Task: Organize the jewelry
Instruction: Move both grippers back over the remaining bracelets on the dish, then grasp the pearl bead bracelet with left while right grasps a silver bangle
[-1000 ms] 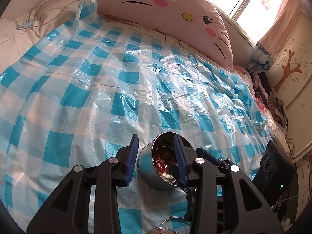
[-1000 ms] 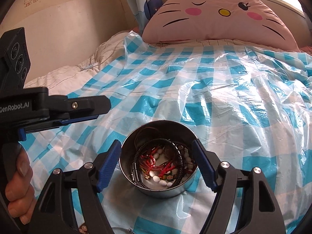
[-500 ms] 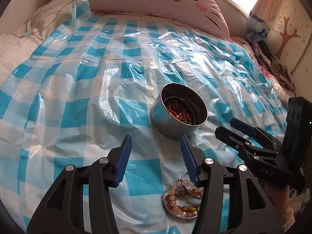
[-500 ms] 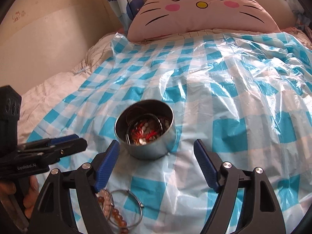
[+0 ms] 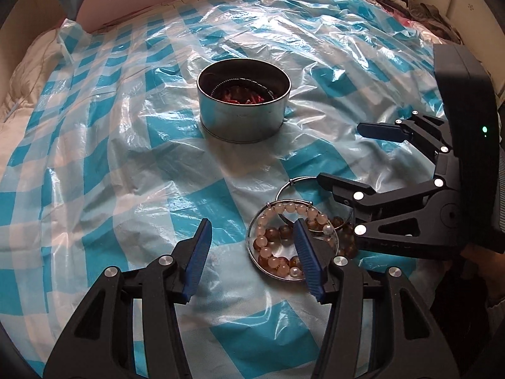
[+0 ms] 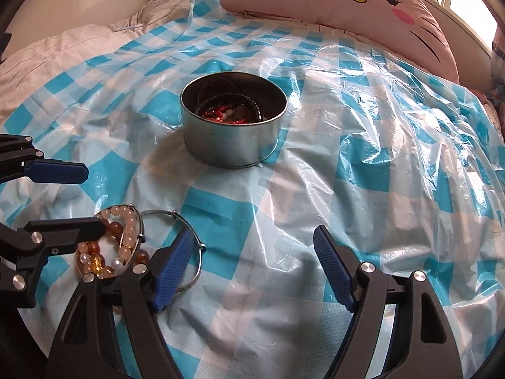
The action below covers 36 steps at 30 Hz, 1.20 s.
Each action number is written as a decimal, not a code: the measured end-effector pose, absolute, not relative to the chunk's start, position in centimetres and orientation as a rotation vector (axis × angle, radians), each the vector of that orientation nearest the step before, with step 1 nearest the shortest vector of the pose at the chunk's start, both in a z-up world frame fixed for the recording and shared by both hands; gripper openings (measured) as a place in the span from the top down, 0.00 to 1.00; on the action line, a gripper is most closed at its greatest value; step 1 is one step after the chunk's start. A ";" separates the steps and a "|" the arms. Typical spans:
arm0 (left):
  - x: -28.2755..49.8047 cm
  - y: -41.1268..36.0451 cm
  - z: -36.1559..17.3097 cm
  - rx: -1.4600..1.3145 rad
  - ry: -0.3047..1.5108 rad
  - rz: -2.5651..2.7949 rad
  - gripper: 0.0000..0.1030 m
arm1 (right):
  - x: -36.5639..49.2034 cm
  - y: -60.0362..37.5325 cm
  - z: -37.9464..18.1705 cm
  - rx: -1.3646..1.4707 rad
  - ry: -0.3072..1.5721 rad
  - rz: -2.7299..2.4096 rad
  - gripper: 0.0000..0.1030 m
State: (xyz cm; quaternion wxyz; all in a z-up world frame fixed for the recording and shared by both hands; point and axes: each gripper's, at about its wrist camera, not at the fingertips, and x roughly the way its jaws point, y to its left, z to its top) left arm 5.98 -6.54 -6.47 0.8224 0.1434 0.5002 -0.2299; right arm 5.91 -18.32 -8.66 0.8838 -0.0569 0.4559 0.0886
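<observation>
Slick plastic sheet [image 5: 132,145] on the bed: your bracelets [image 5: 284,237] may snag.
Both tongs, left [image 5: 252,254] and right [image 6: 254,267], gape empty; beads tangle with wire bangle [image 6: 186,246], far from tin [image 6: 233,126].

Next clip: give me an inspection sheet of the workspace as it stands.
Surface: blue-checked plastic sheet over a bed, wrinkled.
Job's things: round metal tin holding red and dark jewelry; beaded bracelets and wire bangle lying loose on the sheet.
Clutter: nothing seen.
Grippers: left hand-held gripper open, one finger over the beads; right hand-held gripper open, empty.
Cables: nothing seen.
Surroundings: pink cat-face pillow, window, clothes pile.
</observation>
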 end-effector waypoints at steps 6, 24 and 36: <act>7.1 -6.9 -7.8 0.396 1.048 -0.328 0.50 | 6.5 -19.4 -8.8 -0.184 0.936 0.016 0.21; 7.0 -8.1 -8.6 0.328 1.073 -0.387 0.86 | 7.0 -20.9 -8.9 -0.105 0.945 0.027 0.22; 6.2 -5.2 -5.3 0.004 0.895 -0.463 0.93 | 7.1 -20.2 -9.2 -0.089 0.958 0.079 0.51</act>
